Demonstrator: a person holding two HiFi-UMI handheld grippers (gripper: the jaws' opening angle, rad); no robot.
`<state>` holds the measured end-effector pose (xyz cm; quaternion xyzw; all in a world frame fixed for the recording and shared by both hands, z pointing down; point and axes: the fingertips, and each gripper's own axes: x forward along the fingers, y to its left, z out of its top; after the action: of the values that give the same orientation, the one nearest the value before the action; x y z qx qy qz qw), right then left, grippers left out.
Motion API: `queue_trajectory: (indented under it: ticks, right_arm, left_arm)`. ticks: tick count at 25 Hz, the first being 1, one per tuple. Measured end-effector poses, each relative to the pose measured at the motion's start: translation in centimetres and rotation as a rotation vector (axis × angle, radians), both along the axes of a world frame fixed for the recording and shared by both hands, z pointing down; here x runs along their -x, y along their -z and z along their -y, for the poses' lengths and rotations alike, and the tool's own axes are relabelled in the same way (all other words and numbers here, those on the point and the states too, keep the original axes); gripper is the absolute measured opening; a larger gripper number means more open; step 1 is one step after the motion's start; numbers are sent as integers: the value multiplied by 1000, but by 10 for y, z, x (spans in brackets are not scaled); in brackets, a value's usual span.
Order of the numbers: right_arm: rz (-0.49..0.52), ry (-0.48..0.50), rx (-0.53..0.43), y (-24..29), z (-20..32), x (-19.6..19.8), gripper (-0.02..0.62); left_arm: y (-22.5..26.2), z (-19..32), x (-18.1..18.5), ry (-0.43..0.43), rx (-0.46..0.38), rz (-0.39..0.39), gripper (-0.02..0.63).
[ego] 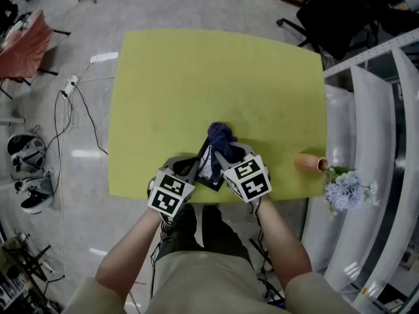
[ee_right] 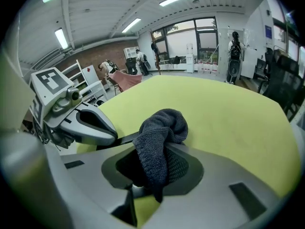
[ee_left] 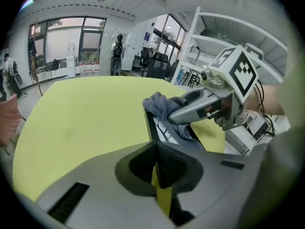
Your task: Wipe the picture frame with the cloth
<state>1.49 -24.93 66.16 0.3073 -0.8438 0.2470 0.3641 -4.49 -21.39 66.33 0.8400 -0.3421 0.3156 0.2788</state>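
Head view — right gripper [ego: 228, 157] pinches the cloth [ego: 221, 138]; left gripper [ego: 190, 169] seemingly clamps the picture frame [ego: 209, 173]; I'd wipe lightly, frame braced.

A black frame [ego: 208, 170] holding a pale printed picture stands tilted at the near edge of the bench [ego: 196, 77]. A dark blue-grey knit cloth [ego: 221, 138], bunched, rests against its upper edge, pinched in the right gripper [ee_right: 153, 162].
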Motion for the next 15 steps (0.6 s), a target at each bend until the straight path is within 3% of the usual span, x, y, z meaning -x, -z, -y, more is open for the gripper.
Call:
queue_trajectory:
  ticks: [6,12,15]
  right_arm:
    - [-35,-67,81,0,-14,-33,107]
    - [-229,-53,72,9,-17,-68,106]
    - [-128,-72,21,35,-6,-49,106]
  left_arm:
    - [-1,0,0,-19,14,-5,11]
    - [-2,-1,-1,-33,9,0,11]
    - [-1,-1,0,-27,2,-2,11]
